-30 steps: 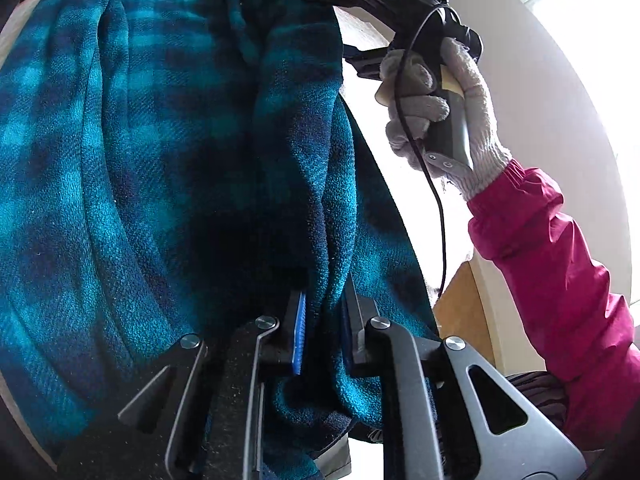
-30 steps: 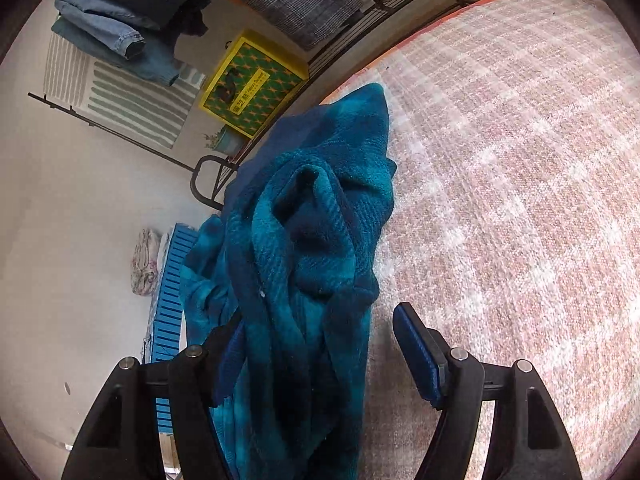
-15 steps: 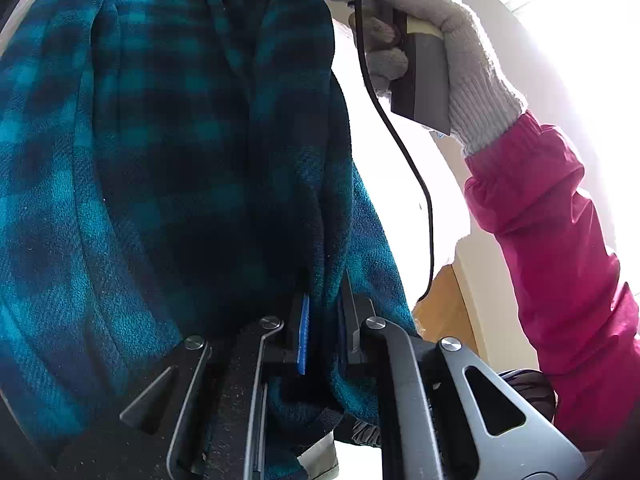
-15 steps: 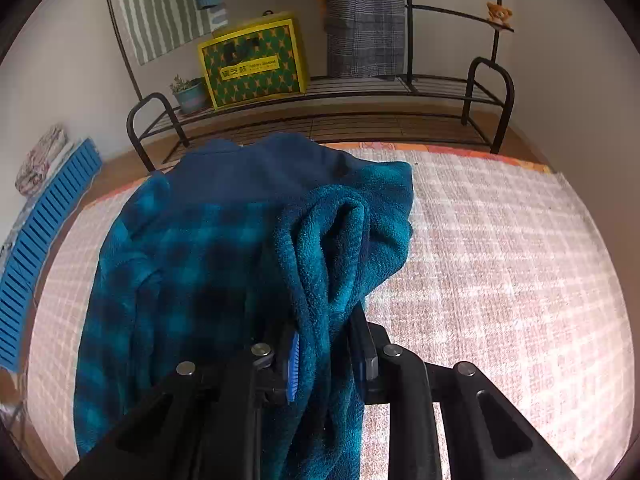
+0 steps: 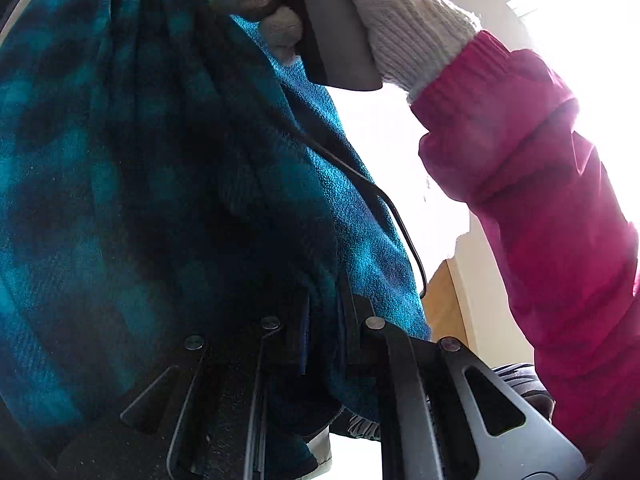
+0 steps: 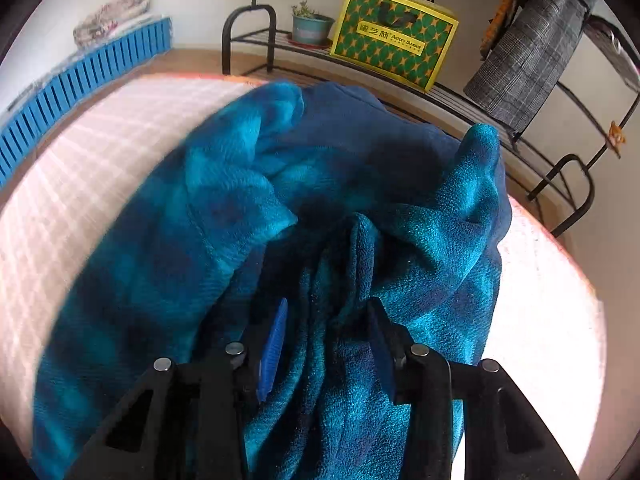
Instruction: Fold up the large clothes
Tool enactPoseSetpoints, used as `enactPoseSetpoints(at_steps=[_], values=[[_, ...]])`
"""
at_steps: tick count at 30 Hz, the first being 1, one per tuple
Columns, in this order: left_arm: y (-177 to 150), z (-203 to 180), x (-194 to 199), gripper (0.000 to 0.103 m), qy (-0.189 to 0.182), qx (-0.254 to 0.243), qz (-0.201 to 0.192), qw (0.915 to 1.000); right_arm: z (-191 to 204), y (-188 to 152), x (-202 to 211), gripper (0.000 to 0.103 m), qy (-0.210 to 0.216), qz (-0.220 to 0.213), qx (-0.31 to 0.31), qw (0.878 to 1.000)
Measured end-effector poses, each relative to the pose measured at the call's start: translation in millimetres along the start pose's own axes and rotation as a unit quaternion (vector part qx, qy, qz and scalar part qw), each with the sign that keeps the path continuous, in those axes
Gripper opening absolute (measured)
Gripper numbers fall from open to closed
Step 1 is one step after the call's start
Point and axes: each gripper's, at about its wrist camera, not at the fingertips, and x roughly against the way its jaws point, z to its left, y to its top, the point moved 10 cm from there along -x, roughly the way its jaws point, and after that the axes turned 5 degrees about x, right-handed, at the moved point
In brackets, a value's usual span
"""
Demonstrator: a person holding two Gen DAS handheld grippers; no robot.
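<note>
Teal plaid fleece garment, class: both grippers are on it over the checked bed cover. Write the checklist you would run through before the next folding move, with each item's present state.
1. Left gripper clamped on the teal plaid fleece garment: ok, jaws shut on a bunched edge.
2. Right gripper grip firm: not ok, its jaws are opening, with the fabric bunched between them.
3. Checked bed cover free for laying the garment down: ok on the visible part.
4. Garment flat and smooth: not ok, it is bunched and rumpled.
5. Black cable free of the fabric: cannot tell, it runs along the fleece.
6. Sleeves located: cannot tell.
</note>
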Motion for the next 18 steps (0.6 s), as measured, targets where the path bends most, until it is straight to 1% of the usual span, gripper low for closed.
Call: enactPoseSetpoints(at_steps=[1,2,3,4,5,6,7,8,10,11,14,16,18], values=[[2.6,1.0,-1.0,0.008,-0.002,0.002,0.0,1.0,-4.1,0.5,12.2,0.043,0.049,-0.02,-0.029,0.998],[1.6,2.1,-1.1,0.008,-0.002,0.002,0.001,1.0,-9.7,0.9,22.9,0.046,0.088,-0.043,-0.061,0.993],[1.6,3.3,-1.2,0.008,-0.003,0.002,0.002,1.0,-21.3,0.4,36.1,0.048,0.111,-0.067,-0.092,0.987],[2.6,5.0,-1.6,0.008,-0.003,0.002,0.003,1.0,-35.9,-0.4,46.5,0.048,0.126,-0.087,-0.119,0.981],[2.6,5.8,-2.6,0.008,-0.003,0.002,0.004,1.0,-49.8,-1.3,49.7,0.047,0.125,-0.098,-0.147,0.976],[3.1,6.8,-3.2,0.008,-0.004,0.003,0.005,1.0,-67.0,-4.3,50.4,0.045,0.113,-0.098,-0.173,0.973],[3.2,6.8,-4.4,0.008,-0.003,0.004,0.005,1.0,-83.4,-6.0,47.2,0.039,0.096,-0.093,-0.194,0.972],[4.1,7.5,-4.8,0.008,-0.003,0.004,0.005,1.0,-94.9,-6.4,42.0,0.031,0.081,-0.085,-0.206,0.971],[3.3,6.4,-6.6,0.008,-0.003,0.004,0.006,1.0,-110.3,-9.3,28.5,0.031,0.053,-0.069,-0.226,0.97],[0.9,4.9,-7.3,0.008,-0.003,0.004,0.006,1.0,-114.7,-6.5,20.5,0.031,0.052,-0.067,-0.234,0.968],[-2.7,3.1,-9.8,0.008,-0.002,0.005,0.007,1.0,-112.9,3.2,-3.3,0.031,0.057,-0.06,-0.247,0.965],[-4.4,3.7,-11.4,0.008,0.0,0.006,0.008,1.0,-102.8,14.6,-18.2,0.031,0.055,-0.058,-0.233,0.969],[-5.4,3.9,-13.3,0.008,0.002,0.005,0.009,0.9999,-84.0,23.3,-41.9,0.031,0.057,-0.041,-0.206,0.976]])
